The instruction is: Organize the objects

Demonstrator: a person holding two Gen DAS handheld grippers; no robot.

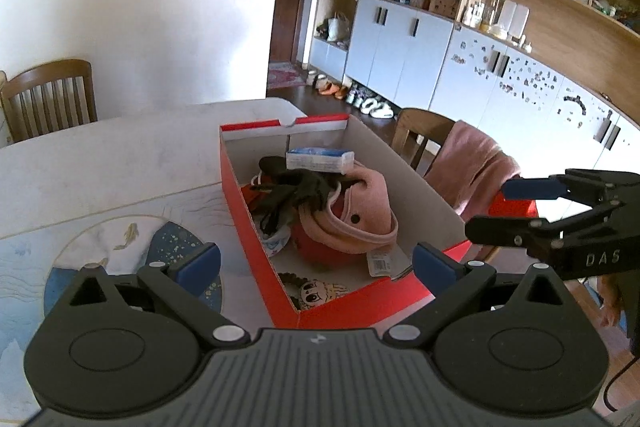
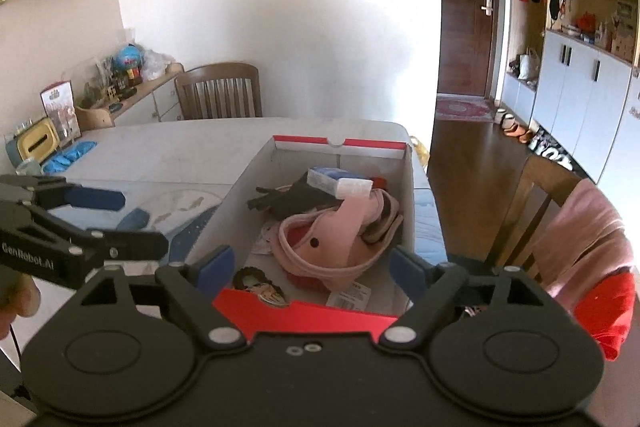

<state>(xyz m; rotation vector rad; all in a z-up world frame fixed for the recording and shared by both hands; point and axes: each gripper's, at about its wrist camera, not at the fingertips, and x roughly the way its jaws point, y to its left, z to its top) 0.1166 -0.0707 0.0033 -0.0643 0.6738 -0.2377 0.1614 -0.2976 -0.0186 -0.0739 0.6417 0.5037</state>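
In red box point(image 1: 256, 227): pink hat point(image 1: 360, 211), black gloves point(image 1: 292, 195), tissue pack point(image 1: 320, 159).

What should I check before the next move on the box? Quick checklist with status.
1. Left gripper open, nothing between its fingers: ok.
2. Right gripper open, nothing held: ok.
3. Red box resting on the table, open top: ok.
4. Items inside the box, pink hat, dark gloves, white-blue packet: ok.
5. Packet perched on top of the pile, stable: cannot tell.
6. Anything left outside the box to sort: blue items at the table's far edge; part of the task or not: cannot tell.
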